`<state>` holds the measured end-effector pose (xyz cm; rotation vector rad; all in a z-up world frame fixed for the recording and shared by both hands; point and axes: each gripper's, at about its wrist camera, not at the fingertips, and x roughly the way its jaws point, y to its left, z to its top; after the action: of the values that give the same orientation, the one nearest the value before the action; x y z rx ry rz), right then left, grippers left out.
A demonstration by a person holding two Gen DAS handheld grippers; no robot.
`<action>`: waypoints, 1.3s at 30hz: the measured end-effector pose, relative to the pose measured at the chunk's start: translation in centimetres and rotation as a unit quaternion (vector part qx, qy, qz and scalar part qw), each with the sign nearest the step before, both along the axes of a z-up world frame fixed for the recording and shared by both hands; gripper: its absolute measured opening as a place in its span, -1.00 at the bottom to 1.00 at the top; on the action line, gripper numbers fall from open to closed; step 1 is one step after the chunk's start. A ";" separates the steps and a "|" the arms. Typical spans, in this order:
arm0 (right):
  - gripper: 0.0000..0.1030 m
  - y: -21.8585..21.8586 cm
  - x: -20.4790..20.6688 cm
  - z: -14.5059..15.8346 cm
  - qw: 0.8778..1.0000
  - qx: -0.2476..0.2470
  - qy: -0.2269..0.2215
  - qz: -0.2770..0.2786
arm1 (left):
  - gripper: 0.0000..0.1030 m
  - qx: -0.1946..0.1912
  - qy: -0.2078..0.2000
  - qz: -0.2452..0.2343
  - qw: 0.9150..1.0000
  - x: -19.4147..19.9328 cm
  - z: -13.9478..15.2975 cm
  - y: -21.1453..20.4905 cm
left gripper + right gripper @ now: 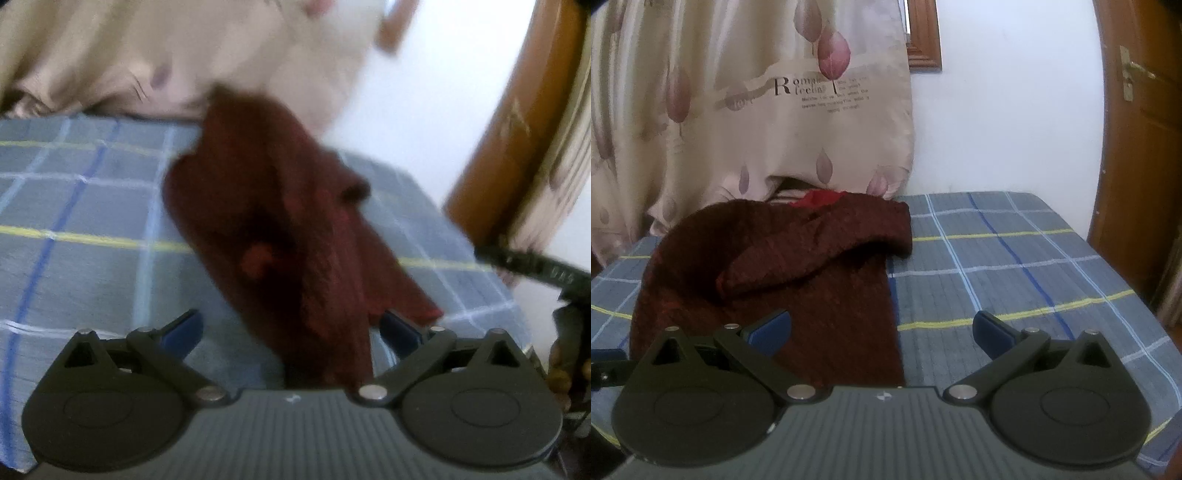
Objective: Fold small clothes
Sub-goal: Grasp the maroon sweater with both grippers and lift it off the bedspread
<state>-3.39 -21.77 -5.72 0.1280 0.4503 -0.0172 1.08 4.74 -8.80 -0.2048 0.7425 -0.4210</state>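
We have the dark red knitted garment [768, 273] partly folded on the checked cloth [1015, 258], one sleeve across it, lying between our spread left gripper [291, 328] jaws and half between the right gripper [882, 328] jaws, also spread and empty, so further folds remain.

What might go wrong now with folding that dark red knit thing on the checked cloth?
The left gripper stands open around a blurred, bunched edge of the dark red knit garment; closing there may catch several layers and spoil the fold. The sleeve already laid across the garment could slide off if that edge is tugged. The right gripper is open and holds nothing, so nothing pins the cloth down.
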 end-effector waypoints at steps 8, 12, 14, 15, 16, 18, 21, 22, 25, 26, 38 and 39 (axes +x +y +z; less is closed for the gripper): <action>1.00 -0.8 0.3 -0.2 1.000 0.006 0.018 -0.010 | -0.84 0.030 0.009 0.023 0.999 2.6 4.1 0.5; 1.00 -1.3 0.7 -0.4 1.000 0.003 0.018 -0.016 | -0.84 0.052 -0.056 0.112 0.991 3.9 11.0 4.8; 1.00 -1.5 0.8 -0.6 1.000 0.004 0.022 -0.018 | -0.85 0.067 -0.078 0.161 0.982 5.2 13.8 7.3; 1.00 -1.6 0.9 -0.6 0.999 0.004 0.024 -0.021 | -0.85 0.077 -0.086 0.187 0.975 6.1 15.2 8.7; 1.00 -1.7 1.1 -0.8 0.999 0.005 0.028 -0.022 | -0.84 0.088 -0.092 0.206 0.970 6.9 16.1 9.7; 1.00 -1.9 1.5 -1.1 0.999 0.011 0.031 -0.022 | -0.85 0.110 -0.097 0.244 0.959 9.1 17.5 12.1; 1.00 -2.0 2.1 -1.5 0.999 0.013 0.040 -0.023 | -0.85 0.159 -0.111 0.288 0.938 12.4 18.4 14.6; 1.00 -1.9 2.4 -1.7 0.999 0.011 0.044 -0.024 | -0.85 0.174 -0.114 0.300 0.931 13.2 18.5 15.6; 1.00 -1.9 3.1 -2.1 0.998 0.008 0.055 -0.025 | -0.84 0.189 -0.103 0.338 0.916 16.9 18.4 18.8; 1.00 -1.9 3.4 -2.2 0.998 0.007 0.058 -0.026 | -0.84 0.195 -0.099 0.347 0.912 17.9 18.2 20.0; 1.00 -1.7 7.4 -3.8 0.995 0.002 0.097 -0.033 | -0.79 0.232 -0.055 0.386 0.891 29.0 9.0 27.0; 1.00 -1.6 7.7 -3.9 0.995 0.002 0.099 -0.031 | -0.79 0.214 -0.056 0.392 0.893 29.1 8.3 27.8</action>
<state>4.27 -23.40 -9.60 0.1440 0.6438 -0.0913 30.19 32.57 -0.54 -0.0495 0.5637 0.5009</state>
